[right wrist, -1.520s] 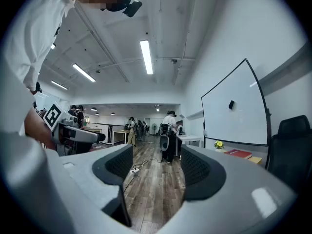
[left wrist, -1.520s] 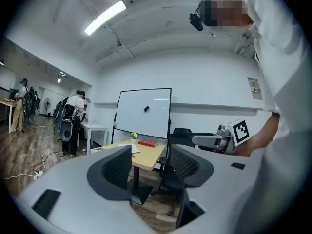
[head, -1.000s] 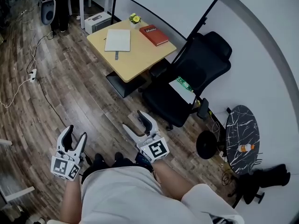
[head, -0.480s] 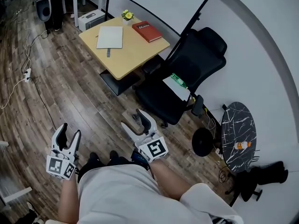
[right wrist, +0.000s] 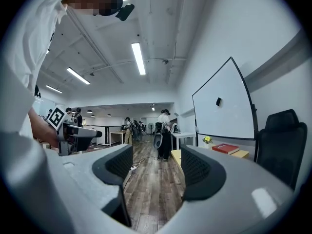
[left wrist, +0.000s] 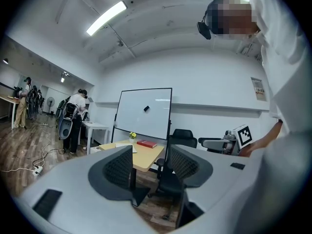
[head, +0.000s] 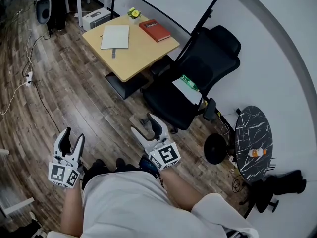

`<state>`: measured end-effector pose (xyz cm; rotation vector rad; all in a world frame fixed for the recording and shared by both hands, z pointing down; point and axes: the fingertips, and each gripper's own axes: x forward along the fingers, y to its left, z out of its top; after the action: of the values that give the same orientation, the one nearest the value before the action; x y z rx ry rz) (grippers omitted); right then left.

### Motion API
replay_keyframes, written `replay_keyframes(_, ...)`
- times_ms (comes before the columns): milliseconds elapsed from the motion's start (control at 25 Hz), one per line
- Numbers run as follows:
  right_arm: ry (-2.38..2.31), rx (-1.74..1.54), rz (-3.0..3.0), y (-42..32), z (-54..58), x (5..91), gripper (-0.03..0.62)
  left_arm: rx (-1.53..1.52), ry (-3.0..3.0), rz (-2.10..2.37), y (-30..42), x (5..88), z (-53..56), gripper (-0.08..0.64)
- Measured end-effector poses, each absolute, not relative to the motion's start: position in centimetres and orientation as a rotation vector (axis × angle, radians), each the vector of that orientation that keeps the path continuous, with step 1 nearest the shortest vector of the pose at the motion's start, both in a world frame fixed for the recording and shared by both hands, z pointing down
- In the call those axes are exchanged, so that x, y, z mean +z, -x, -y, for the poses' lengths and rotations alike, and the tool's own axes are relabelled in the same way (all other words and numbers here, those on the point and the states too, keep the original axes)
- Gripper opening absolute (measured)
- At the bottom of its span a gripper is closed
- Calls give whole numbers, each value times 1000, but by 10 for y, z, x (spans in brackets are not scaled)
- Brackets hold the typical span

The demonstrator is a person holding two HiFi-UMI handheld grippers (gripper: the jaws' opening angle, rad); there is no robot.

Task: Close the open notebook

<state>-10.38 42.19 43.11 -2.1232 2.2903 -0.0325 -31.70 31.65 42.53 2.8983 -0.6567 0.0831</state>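
Note:
A white notebook [head: 115,36] lies flat on the wooden table [head: 136,56] far across the room, with a pen [head: 113,52] just in front of it. A red book [head: 155,29] and a small pot of yellow flowers [head: 132,13] sit near the table's far edge. Both grippers are held low by the person's body, well away from the table. My left gripper [head: 73,138] is open and empty, its jaws [left wrist: 151,167] framing the table [left wrist: 146,156]. My right gripper [head: 146,125] is open and empty too [right wrist: 156,167].
A black office chair [head: 208,63] with a green bottle [head: 189,83] and paper on its seat stands between me and the table's right side. A round marble side table [head: 252,133] is at the right. A whiteboard [left wrist: 145,111] stands behind the table. Cables [head: 29,78] trail over the wood floor.
The table has slid slightly left and up in the head view as the person shifts. The left gripper sits a little lower left. Both grippers stay open.

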Motion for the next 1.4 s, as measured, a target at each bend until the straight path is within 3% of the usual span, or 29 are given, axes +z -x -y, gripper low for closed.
replay_keyframes(1400, 2097, -110, -2311, 81, -360, 451, 308, 54, -2857, 686, 303, 438, -259, 212)
